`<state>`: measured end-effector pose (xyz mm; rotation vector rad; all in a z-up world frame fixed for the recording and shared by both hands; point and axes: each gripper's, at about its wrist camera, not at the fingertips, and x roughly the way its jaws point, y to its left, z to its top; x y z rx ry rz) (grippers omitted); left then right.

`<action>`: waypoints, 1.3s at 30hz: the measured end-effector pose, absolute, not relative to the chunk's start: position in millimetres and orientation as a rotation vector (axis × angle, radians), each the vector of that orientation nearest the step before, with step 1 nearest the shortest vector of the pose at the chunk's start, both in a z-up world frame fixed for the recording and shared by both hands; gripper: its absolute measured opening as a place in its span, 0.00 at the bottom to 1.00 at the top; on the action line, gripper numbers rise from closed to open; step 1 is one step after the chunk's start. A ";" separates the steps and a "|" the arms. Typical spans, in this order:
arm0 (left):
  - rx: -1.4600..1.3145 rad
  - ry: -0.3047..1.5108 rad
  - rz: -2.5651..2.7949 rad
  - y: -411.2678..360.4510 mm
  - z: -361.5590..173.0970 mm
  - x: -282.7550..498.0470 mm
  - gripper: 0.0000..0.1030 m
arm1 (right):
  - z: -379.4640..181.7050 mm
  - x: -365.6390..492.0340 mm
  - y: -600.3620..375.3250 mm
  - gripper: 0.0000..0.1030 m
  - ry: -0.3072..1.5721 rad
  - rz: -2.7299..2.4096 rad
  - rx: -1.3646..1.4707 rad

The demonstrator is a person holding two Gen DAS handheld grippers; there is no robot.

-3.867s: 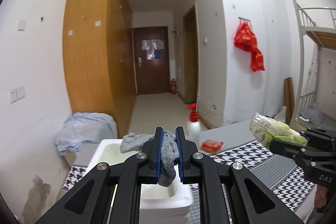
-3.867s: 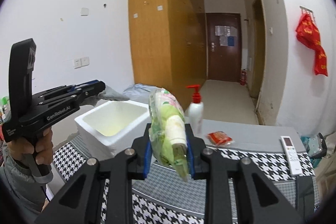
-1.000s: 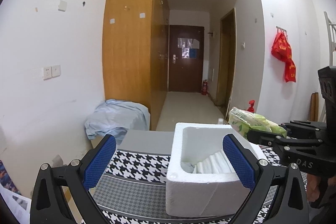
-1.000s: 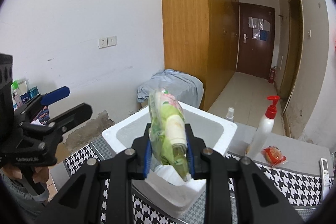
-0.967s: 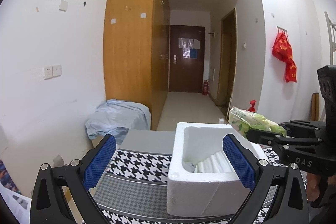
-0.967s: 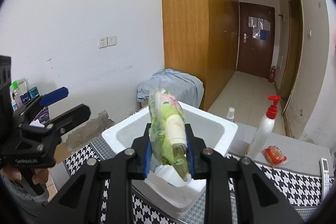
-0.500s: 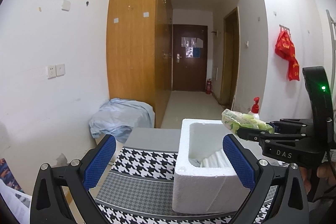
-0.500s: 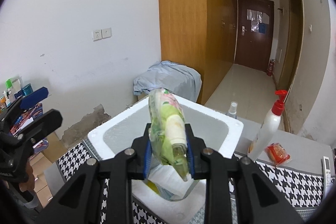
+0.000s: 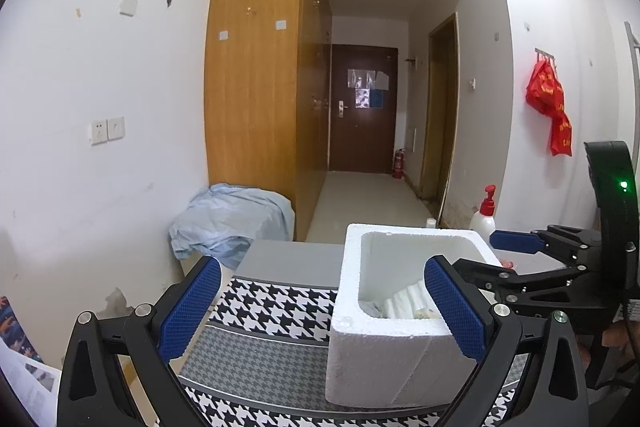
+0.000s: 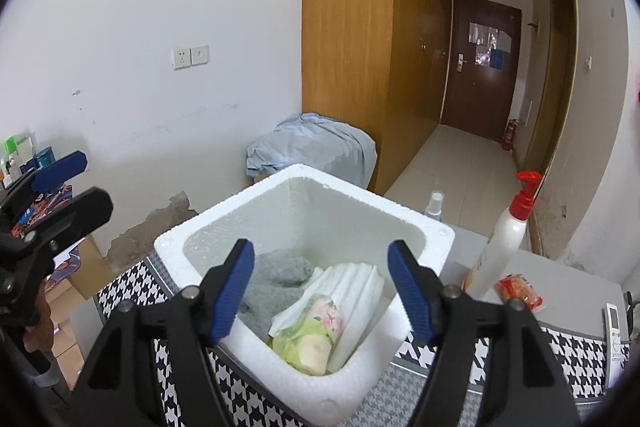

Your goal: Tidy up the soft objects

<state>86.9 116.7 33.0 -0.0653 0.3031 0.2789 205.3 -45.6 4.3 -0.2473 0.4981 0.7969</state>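
A white foam box (image 10: 224, 231) (image 9: 360, 355) stands on the houndstooth table cover. Inside it lie a green tissue pack (image 10: 310, 333), a grey cloth (image 10: 276, 279) and a white folded item (image 10: 356, 291). My right gripper (image 10: 320, 287) hovers over the box, its jaws opening, with nothing between the pads; the tissue pack lies loose below them. The right gripper (image 9: 500, 255) also shows at the box's right rim in the left wrist view. My left gripper (image 9: 320, 303) stands open and empty in front of the box, apart from it; it shows at the left edge as left gripper (image 10: 72, 187).
A white pump bottle (image 10: 502, 247) with a red top, a small spray bottle (image 10: 434, 205), a red snack packet (image 10: 520, 291) and a remote (image 10: 614, 327) lie on the table right of the box. A blue cloth-covered heap (image 9: 232, 219) sits on the floor by the wardrobe.
The right gripper let go of the tissue pack, which dropped into the foam box; its jaws went from shut on the pack to wide apart. The left gripper stays open and still.
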 end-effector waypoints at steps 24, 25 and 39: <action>-0.037 0.307 0.245 83.5 39.5 94.9 0.99 | 22.0 189.0 -104.4 0.90 0.446 0.766 -0.148; -0.037 0.307 0.242 81.1 40.1 95.4 0.99 | 23.8 187.9 -107.3 0.93 0.442 0.762 -0.146; -0.030 0.274 0.165 46.2 51.2 96.2 0.99 | 32.8 170.0 -150.6 0.99 0.369 0.706 -0.140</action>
